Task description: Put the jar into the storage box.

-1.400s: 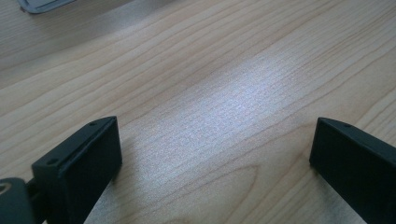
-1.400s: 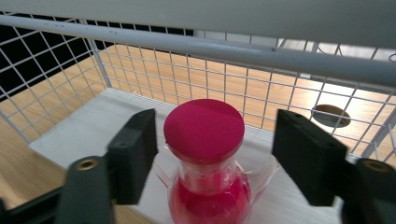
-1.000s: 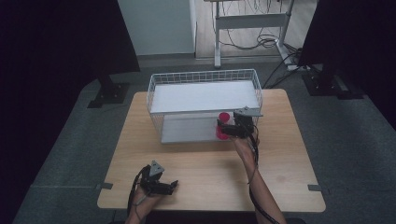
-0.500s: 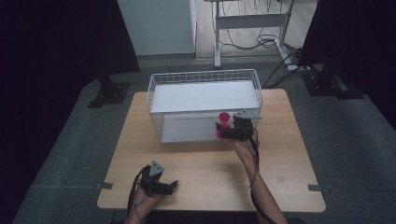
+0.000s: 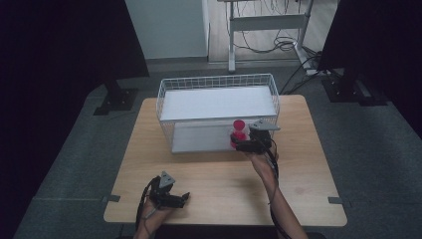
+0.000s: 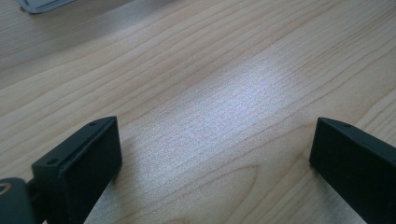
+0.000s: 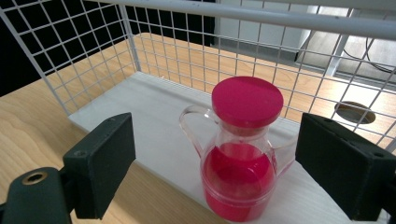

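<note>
The left gripper (image 5: 185,198) rests low over the table (image 5: 214,174) near its front edge, jaws wide apart with bare wood between them. Further right, the right gripper (image 5: 238,144), whose jaws have just been opening, flanks the jug (image 7: 240,151) without touching. The jug stands upright on the rack's (image 5: 199,107) lower shelf.

Clear glossy plastic jug (image 7: 238,158) with matt red lid, white wire rack (image 7: 196,51), pale smooth wooden table (image 6: 210,93)
</note>
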Motion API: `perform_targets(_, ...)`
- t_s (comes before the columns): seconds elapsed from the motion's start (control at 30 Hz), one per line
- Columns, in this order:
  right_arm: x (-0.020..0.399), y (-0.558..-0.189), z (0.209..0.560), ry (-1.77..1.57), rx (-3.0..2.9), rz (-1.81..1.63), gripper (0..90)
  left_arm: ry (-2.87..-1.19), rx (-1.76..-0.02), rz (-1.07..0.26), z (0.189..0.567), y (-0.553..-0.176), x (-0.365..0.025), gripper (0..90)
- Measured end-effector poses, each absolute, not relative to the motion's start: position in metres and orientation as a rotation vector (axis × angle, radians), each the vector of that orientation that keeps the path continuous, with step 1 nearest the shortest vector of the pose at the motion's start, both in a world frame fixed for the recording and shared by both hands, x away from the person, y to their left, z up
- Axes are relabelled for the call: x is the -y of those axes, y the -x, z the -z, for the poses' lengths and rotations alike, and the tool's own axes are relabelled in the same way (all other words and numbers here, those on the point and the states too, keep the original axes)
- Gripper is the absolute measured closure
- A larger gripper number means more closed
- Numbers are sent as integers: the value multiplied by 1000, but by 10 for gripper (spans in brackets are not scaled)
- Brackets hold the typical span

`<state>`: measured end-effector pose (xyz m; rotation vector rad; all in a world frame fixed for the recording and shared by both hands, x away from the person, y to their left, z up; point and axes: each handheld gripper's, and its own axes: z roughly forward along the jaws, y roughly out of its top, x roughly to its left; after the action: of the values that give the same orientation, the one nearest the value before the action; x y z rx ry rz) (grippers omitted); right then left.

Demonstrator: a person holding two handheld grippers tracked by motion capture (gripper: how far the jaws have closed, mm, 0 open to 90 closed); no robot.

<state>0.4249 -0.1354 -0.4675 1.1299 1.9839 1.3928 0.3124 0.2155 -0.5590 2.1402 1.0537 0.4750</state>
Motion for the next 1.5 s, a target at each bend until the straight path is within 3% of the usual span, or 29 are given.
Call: perform_targets(1.5,157,-383,481,-1080,-2057,-1359,110,-2141,-1053,-475,559,-313,-216,20)
